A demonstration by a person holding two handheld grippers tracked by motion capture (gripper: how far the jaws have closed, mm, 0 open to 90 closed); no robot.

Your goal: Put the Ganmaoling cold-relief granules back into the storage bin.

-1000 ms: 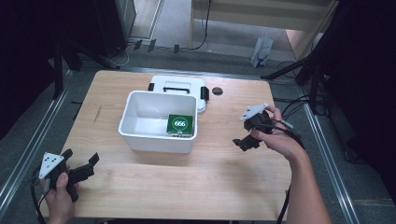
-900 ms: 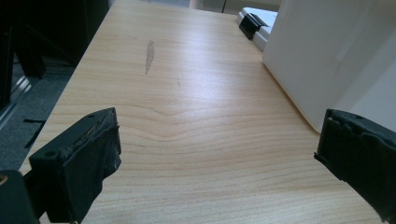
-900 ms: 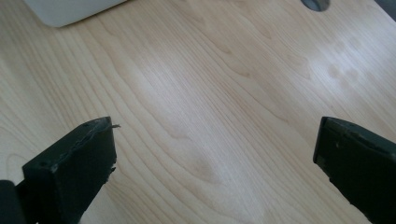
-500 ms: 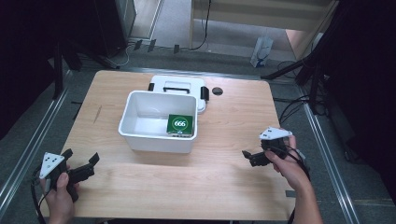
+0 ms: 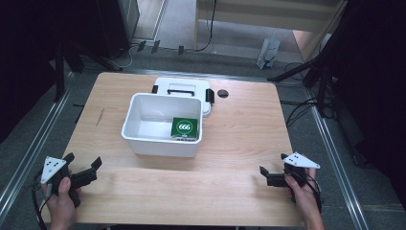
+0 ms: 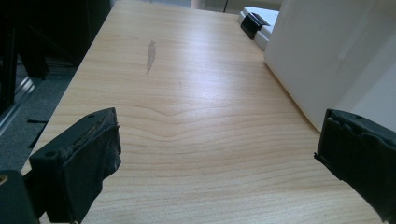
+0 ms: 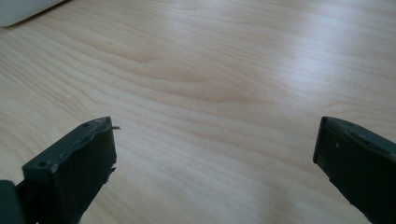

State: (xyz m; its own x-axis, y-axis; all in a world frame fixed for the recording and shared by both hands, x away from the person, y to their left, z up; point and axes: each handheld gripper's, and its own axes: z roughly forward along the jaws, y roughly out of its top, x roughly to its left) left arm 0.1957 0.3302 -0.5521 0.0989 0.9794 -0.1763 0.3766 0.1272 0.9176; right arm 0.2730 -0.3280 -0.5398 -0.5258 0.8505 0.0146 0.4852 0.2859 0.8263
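While both claws gape empty, left claw, right claw, white bin perhaps holding a card.

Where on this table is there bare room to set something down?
Bare wood runs along the near edge between the left tongs and right tongs, and either side of the white bin. Behind the bin, the lid crowds it.

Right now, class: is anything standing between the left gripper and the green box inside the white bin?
Yes. The green box lies at the bottom of the white bin, so the bin's near wall stands between it and the left gripper. The bare table in front of the bin holds nothing else. From above, the bin is open.
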